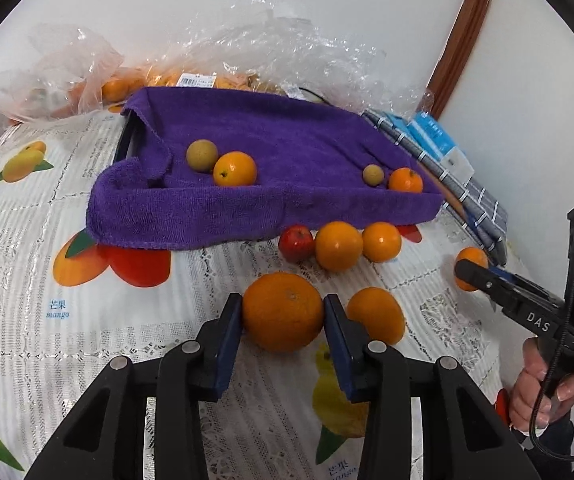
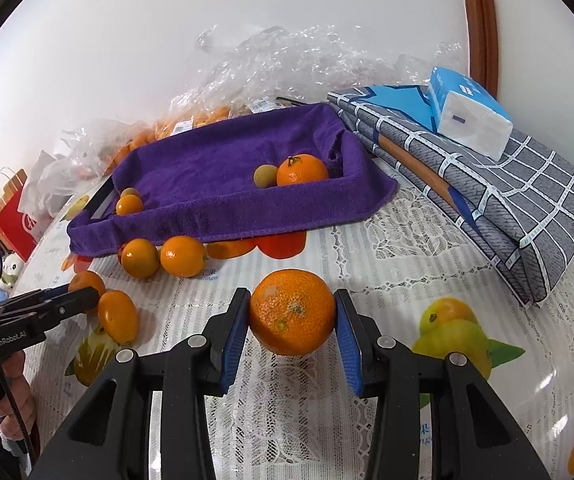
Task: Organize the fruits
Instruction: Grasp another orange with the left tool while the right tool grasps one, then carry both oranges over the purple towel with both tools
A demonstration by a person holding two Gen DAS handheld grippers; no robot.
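left gripper [image 1: 283, 312] clamps an orange [image 1: 283, 312], stem end up; right gripper [image 2: 292, 312] clamps a mandarin [image 2: 292, 312], seemingly tilted.

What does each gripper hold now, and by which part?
Each holds an orange by its opposite sides: left gripper the big orange, right gripper the speckled orange.
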